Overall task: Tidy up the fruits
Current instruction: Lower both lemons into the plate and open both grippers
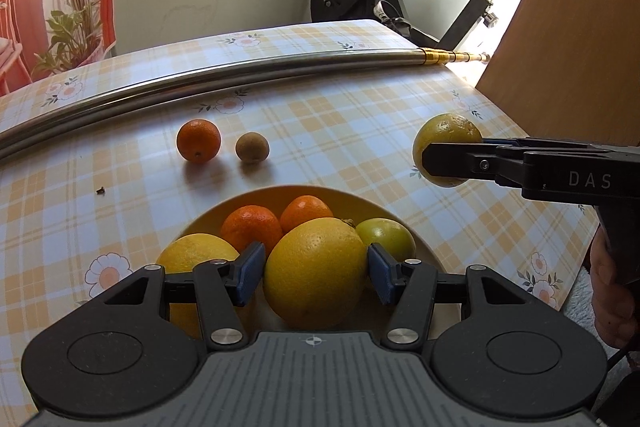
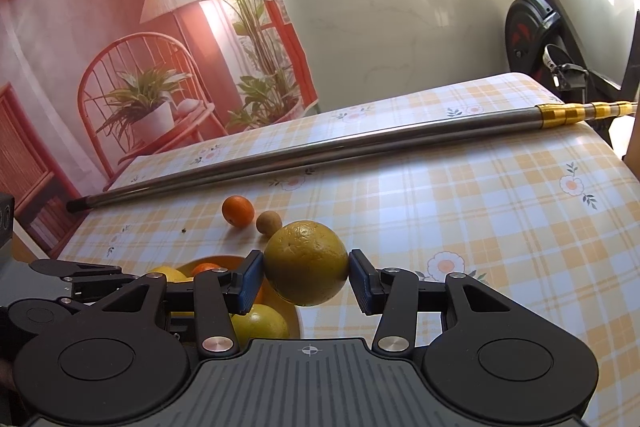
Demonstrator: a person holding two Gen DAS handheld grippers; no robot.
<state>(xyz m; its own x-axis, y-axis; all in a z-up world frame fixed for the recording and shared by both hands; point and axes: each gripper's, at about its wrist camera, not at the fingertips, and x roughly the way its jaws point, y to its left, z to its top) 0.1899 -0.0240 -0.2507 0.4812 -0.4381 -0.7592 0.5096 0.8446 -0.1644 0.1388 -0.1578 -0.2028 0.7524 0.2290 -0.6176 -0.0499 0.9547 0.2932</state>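
Gripping a big yellow citrus [image 1: 316,271] over the bowl [image 1: 420,247], the left tool [image 1: 316,273] is clenching it between its pads; the bowl is filling up, so a release here is risking a roll-off. The right tool [image 2: 306,277] is holding a greenish-yellow fruit [image 2: 306,263] above the bench [image 2: 480,227], only pinching its sides; it may slip. Farther off, an orange [image 1: 199,141] and a small brown fruit [image 1: 252,147] are waiting near the metal pole [image 1: 240,79].
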